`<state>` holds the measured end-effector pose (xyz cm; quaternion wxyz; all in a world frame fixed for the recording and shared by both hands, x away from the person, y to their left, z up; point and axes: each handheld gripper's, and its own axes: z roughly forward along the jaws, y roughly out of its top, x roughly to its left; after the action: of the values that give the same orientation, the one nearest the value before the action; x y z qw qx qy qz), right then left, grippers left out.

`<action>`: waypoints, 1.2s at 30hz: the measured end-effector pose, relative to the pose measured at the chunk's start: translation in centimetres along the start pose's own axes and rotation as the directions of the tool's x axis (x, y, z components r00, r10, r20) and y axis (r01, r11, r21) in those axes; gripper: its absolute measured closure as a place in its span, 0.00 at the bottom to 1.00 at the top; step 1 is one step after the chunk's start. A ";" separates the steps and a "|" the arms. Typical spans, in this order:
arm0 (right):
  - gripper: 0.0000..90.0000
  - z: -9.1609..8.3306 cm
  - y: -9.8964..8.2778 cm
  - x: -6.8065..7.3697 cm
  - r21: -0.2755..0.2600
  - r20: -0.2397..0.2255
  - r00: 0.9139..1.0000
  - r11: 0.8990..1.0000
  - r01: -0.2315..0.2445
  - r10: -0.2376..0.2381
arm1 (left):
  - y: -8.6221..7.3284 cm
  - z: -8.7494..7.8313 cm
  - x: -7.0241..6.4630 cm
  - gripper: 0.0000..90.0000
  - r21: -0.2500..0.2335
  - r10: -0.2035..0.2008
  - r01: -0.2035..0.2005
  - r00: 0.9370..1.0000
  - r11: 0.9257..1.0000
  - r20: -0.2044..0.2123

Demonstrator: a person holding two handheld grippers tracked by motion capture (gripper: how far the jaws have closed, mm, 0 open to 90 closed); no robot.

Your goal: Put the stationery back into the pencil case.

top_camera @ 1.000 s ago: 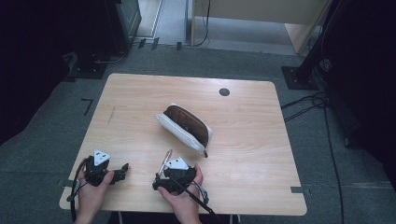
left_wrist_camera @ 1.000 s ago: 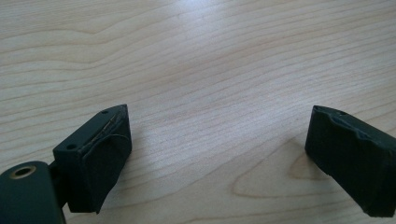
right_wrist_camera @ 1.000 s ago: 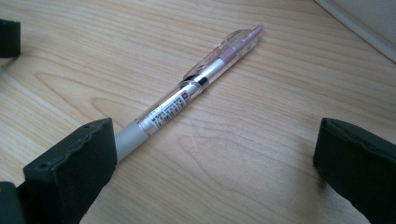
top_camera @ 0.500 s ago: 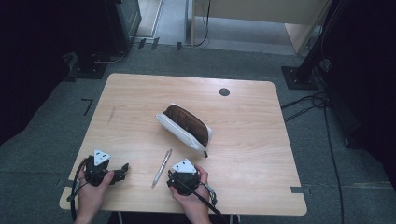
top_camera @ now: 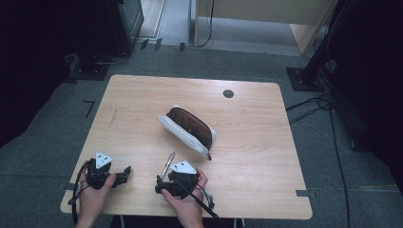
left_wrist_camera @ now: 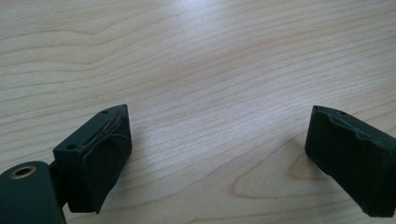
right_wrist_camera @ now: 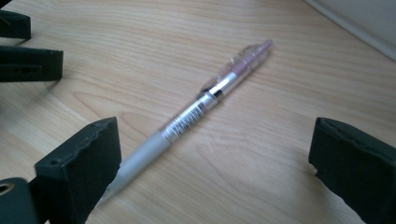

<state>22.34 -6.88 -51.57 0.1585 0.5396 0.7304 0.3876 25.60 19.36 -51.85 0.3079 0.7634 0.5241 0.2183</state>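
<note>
A clear and silver pen [top_camera: 167,163] [right_wrist_camera: 210,95] lies flat on the wooden table [top_camera: 256,156], just in front of a brown and white pencil case [top_camera: 187,127]. My right gripper [top_camera: 161,182] [right_wrist_camera: 215,128] rests at the near edge, open. Its jaws have just been opening; the pen lies between them on the table, its grey grip end running by the left jaw, with no pad pressing on it. My left gripper [top_camera: 127,172] [left_wrist_camera: 217,140] sits at the near left, open over bare wood. Its jaws [right_wrist_camera: 28,56] appear at the upper left of the right gripper view.
A black round grommet [top_camera: 228,93] sits in the table's far side. The pencil case's white side [right_wrist_camera: 355,23] runs close beyond the pen. Around the table are grey floor, cables and a stand base [top_camera: 304,78] at the right, and dark equipment at the back left.
The right gripper drew a little to the right, off the pen, then came back left so the pen lies between its jaws. The left gripper has kept still.
</note>
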 end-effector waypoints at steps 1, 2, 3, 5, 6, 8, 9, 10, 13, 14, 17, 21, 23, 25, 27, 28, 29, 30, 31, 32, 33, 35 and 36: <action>0.01 0.2 0.1 0.3 0.003 0.008 1.000 1.000 0.006 -0.006 | 0.0 0.0 0.0 0.08 0.000 0.001 -0.001 1.000 1.000 0.000; 0.00 0.3 0.1 0.6 0.006 0.013 1.000 1.000 0.009 -0.009 | 0.0 0.0 0.0 0.08 0.000 0.000 0.000 1.000 1.000 0.000; 0.00 0.6 0.0 1.0 0.007 0.023 1.000 1.000 0.019 -0.019 | 0.0 0.0 0.0 0.08 0.000 0.000 0.000 1.000 1.000 0.000; 0.00 0.9 -0.1 1.5 0.014 0.045 0.998 0.999 0.043 -0.044 | 0.0 0.0 0.0 0.08 0.000 0.000 0.000 1.000 1.000 0.000; 0.00 1.1 -0.2 1.7 0.019 0.056 0.997 0.999 0.048 -0.049 | 0.0 0.0 0.0 0.08 0.000 0.000 0.000 1.000 1.000 0.000; 0.00 1.0 -0.3 2.1 0.019 0.084 0.994 0.997 0.073 -0.075 | 0.0 0.0 0.0 0.08 0.000 0.001 -0.001 1.000 1.000 0.000; 0.00 1.1 -0.3 2.1 0.030 0.085 0.993 0.997 0.077 -0.080 | 0.0 0.0 0.0 0.08 0.001 0.002 -0.002 1.000 1.000 0.001; 0.00 1.1 -0.3 2.1 0.038 0.088 0.993 0.996 0.082 -0.085 | 0.0 0.0 0.0 0.08 0.000 0.002 -0.002 1.000 1.000 0.001; 0.00 1.1 -0.4 2.3 0.053 0.096 0.990 0.993 0.101 -0.106 | 0.0 0.0 0.0 0.08 0.000 0.002 -0.002 1.000 1.000 0.001; 0.00 1.1 -0.4 2.3 0.053 0.096 0.990 0.993 0.101 -0.106 | 0.0 0.0 0.0 0.08 0.000 0.002 -0.002 1.000 1.000 0.001; 0.00 1.1 -0.5 2.4 0.069 0.106 0.985 0.989 0.128 -0.134 | 0.0 0.0 0.0 0.08 0.001 0.002 -0.002 1.000 1.000 0.001; 0.01 0.7 -0.6 2.0 0.083 0.124 0.981 0.987 0.140 -0.150 | 0.0 0.0 0.0 0.08 0.001 0.004 -0.004 1.000 1.000 0.003; 0.03 0.4 -0.6 1.7 0.087 0.128 0.978 0.984 0.154 -0.164 | 0.0 0.0 0.0 0.08 0.001 0.004 -0.004 1.000 1.000 0.003; 0.14 -0.1 -0.7 1.3 0.083 0.118 0.976 0.981 0.175 -0.184 | 0.0 0.0 0.0 0.08 0.001 0.004 -0.004 1.000 1.000 0.003; 0.28 -0.6 -0.8 0.8 0.073 0.093 0.973 0.976 0.203 -0.210 | 0.0 0.0 0.0 0.08 0.001 0.004 -0.004 1.000 1.000 0.003; 0.28 -0.6 -0.8 0.8 0.073 0.093 0.973 0.976 0.203 -0.210 | 0.0 0.0 0.0 0.08 0.001 0.004 -0.004 1.000 1.000 0.003; 0.36 -0.8 -0.8 0.5 0.068 0.084 0.973 0.975 0.211 -0.216 | 0.0 0.0 0.0 0.08 0.001 0.004 -0.004 1.000 1.000 0.003; 0.49 -1.1 -1.0 -0.1 0.050 0.046 0.974 0.975 0.218 -0.221 | 0.0 0.0 0.0 0.08 0.001 0.004 -0.004 1.000 1.000 0.003; 0.49 -1.1 -1.0 -0.1 0.050 0.046 0.974 0.975 0.218 -0.221 | 0.0 0.0 0.0 0.08 0.001 0.004 -0.004 1.000 1.000 0.003; 0.50 -1.2 -1.1 -0.4 0.043 0.024 0.974 0.974 0.223 -0.225 | 0.0 0.0 0.0 0.08 0.001 0.004 -0.004 1.000 1.000 0.003; 0.55 -1.3 -1.2 -0.6 0.036 0.004 0.973 0.973 0.229 -0.230 | 0.0 0.0 0.0 0.08 0.001 0.004 -0.004 1.000 1.000 0.003; 0.63 -1.5 -1.4 -0.9 0.027 -0.071 0.959 0.961 0.276 -0.273 | 0.0 0.0 0.0 0.08 0.000 0.004 -0.004 1.000 1.000 0.004; 0.64 -1.5 -1.4 -0.9 0.025 -0.090 0.952 0.955 0.295 -0.292 | 0.0 0.0 0.0 0.08 0.000 0.004 -0.004 1.000 1.000 0.004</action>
<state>20.75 -8.51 -51.79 0.1725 0.4109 0.8159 0.3684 25.64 19.38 -51.84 0.3084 0.7650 0.5220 0.2173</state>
